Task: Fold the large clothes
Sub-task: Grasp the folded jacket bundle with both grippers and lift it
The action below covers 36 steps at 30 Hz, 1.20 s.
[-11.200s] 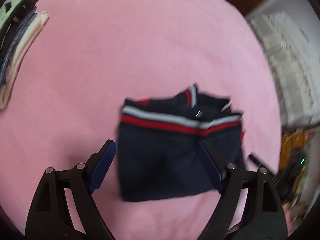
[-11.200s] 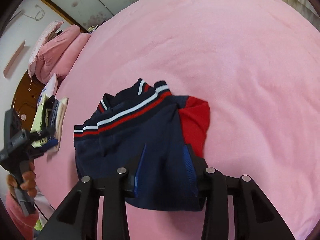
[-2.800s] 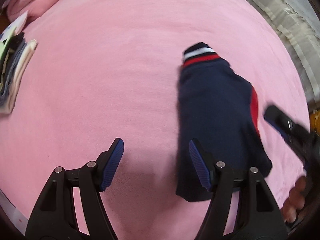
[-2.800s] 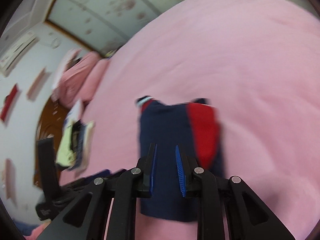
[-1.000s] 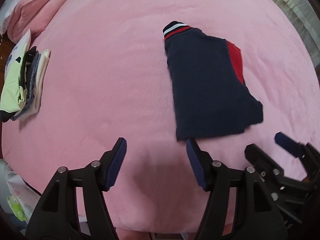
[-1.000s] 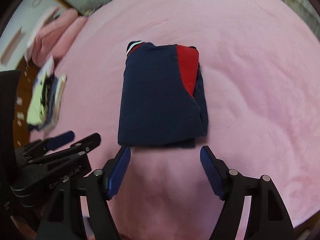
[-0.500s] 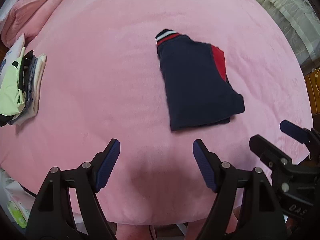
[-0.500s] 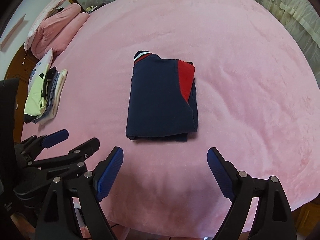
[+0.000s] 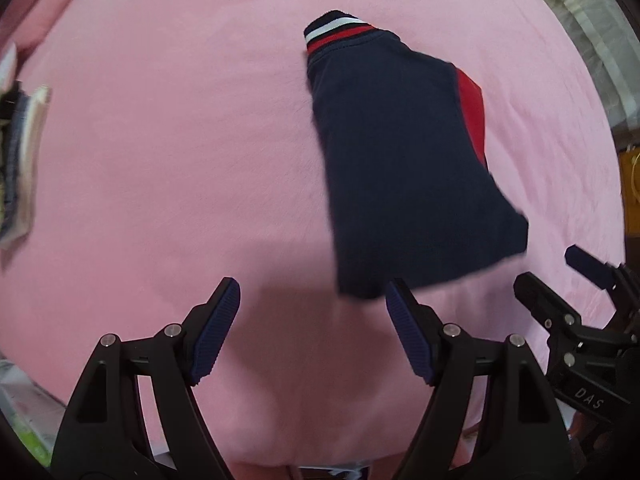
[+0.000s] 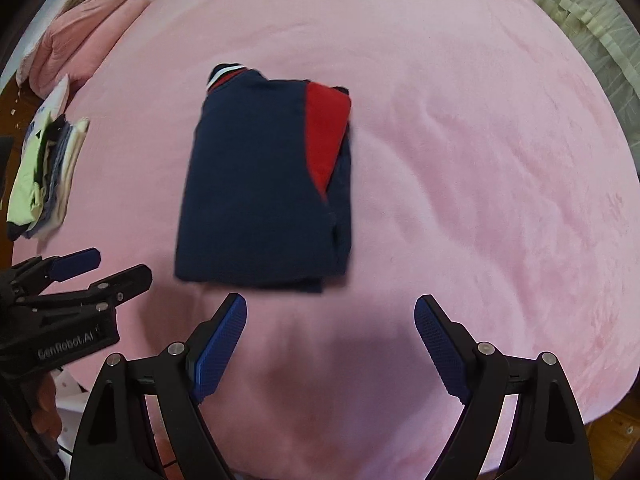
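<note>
Bed [image 10: 480,160]: wide, covered in a pink plush blanket, fills both views; shallow wrinkles to the right of the garment. In the left wrist view [image 9: 160,140] the same pink cover runs to every edge.

Room edge: pale ruffled curtain or valance [image 10: 592,12] at upper right in both views; brown wood at the left rim of the right wrist view.

Pink pillows [image 10: 80,28]: stacked at the bed's far left corner; clear in the right wrist view only, a blur in the left.

Folded garment [image 10: 264,184]: navy with a red panel on its right side and a striped white-and-red ribbed cuff at the far left corner. Lies flat as a neat rectangle in the middle of the bed, free of both tongs. In the left wrist view [image 9: 404,168] its near corner sits just beyond the right-hand finger.

Stack of folded clothes [image 10: 44,176]: pale green, blue and cream, at the bed's left edge, well apart from the garment; cut off and blurred in the left wrist view [image 9: 20,160].

Left tongs [image 9: 312,300]: jaws apart, nothing between them, having just widened. Seen also from the side at lower left in the right wrist view, with fingers of the holding hand [image 10: 44,412] below.

Right tongs [image 10: 330,312]: jaws wide apart, empty, likewise just widened, above bare blanket short of the garment's near edge.
</note>
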Each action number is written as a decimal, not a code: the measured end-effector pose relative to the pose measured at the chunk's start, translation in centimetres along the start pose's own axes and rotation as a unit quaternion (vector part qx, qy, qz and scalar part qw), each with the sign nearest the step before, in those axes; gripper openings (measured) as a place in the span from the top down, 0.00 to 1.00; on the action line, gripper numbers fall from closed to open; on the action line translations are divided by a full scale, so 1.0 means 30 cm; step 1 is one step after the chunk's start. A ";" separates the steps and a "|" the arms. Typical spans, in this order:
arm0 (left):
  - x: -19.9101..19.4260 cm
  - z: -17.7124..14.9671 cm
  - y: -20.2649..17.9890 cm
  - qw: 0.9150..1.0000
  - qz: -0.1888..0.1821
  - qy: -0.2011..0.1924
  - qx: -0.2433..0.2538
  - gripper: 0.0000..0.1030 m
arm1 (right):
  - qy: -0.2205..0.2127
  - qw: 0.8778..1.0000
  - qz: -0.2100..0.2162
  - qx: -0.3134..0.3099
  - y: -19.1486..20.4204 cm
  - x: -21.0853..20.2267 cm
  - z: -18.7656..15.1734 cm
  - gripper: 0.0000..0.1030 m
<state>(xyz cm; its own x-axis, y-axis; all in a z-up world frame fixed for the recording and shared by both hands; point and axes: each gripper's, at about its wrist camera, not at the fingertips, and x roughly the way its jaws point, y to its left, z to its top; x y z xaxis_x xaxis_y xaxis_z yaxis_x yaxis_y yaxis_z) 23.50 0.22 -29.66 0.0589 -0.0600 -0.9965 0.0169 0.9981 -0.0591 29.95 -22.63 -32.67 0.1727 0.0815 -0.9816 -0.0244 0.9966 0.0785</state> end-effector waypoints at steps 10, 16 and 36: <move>0.225 0.173 0.069 0.973 -0.223 -0.005 -0.055 0.29 | 0.010 0.998 0.041 0.038 -0.076 0.159 0.156 0.15; 0.284 0.172 0.115 0.954 -0.287 -0.005 -0.087 0.28 | 0.029 0.993 0.095 0.065 -0.089 0.270 0.194 0.15; 0.358 0.164 0.099 0.942 -0.312 -0.003 -0.122 0.18 | 0.060 0.974 0.196 0.100 -0.189 0.381 0.230 0.13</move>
<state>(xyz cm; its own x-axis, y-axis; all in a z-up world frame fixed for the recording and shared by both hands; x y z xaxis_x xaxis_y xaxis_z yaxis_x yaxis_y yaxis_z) 29.10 2.47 -40.25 0.1187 -0.6364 -0.7622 -0.1801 0.7411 -0.6468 38.86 -27.29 -43.13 0.0718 0.4661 -0.8818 0.1296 0.8722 0.4716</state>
